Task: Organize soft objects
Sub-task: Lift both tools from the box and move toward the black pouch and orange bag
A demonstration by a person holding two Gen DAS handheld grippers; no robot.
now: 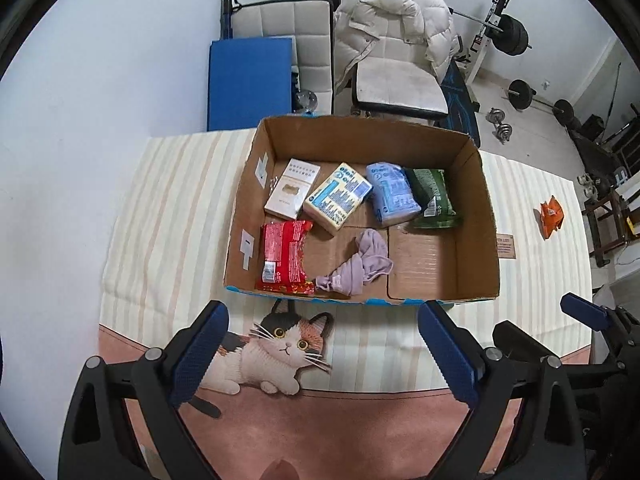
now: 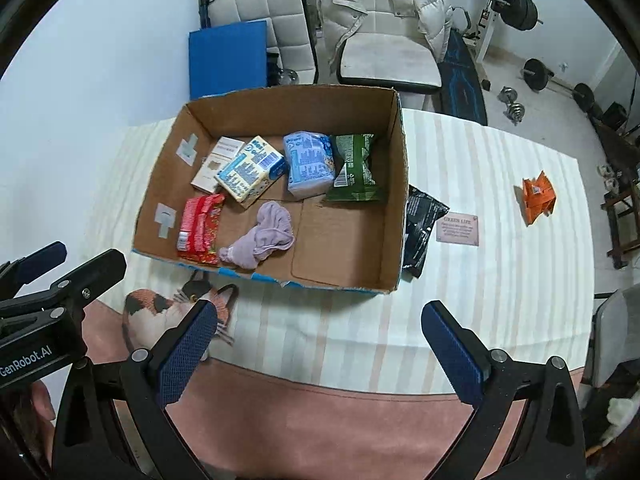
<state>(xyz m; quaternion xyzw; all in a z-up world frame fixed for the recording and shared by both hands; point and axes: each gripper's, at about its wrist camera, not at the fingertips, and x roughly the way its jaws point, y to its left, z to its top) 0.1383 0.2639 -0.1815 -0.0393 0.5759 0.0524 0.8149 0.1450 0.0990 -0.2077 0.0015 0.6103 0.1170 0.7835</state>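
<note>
**Soft packs in an open carton, both tongs spread and empty**

The left tongs (image 1: 322, 354) hang spread wide above the near edge of the desk (image 1: 168, 208), pinching nothing; their fingers (image 1: 200, 354) carry blue, finely ribbed pads on black frames; the right tongs (image 2: 320, 354) stand likewise spread and empty, a little to the right.

The cardboard box (image 1: 476, 216) sits open-topped on a cream striped cloth; its walls are plain brown corrugated board, with a blue printed strip along the ragged near edge; inside, along the far wall, lie a flat white box (image 1: 292, 194), a yellow tissue pack (image 1: 338, 198), a puffy pale-blue pack (image 1: 392, 194) and a crinkled green pouch (image 1: 434, 198), side by side and touching; nearer, a glossy red packet (image 1: 284, 256) lies by the left wall, and a crumpled lilac cloth (image 1: 360, 264) is bunched just beside it.

Outside, a black pouch (image 2: 420, 224) lies against the box's right wall, a small pink card (image 2: 458, 229) just beside it; an orange packet (image 2: 538, 196) lies well apart to the right; a cat picture (image 1: 276, 350) shows on the cloth near the left tongs; beyond the desk stand a chair draped with a white quilted jacket (image 1: 394, 28) and a blue mat (image 1: 250, 80).
</note>
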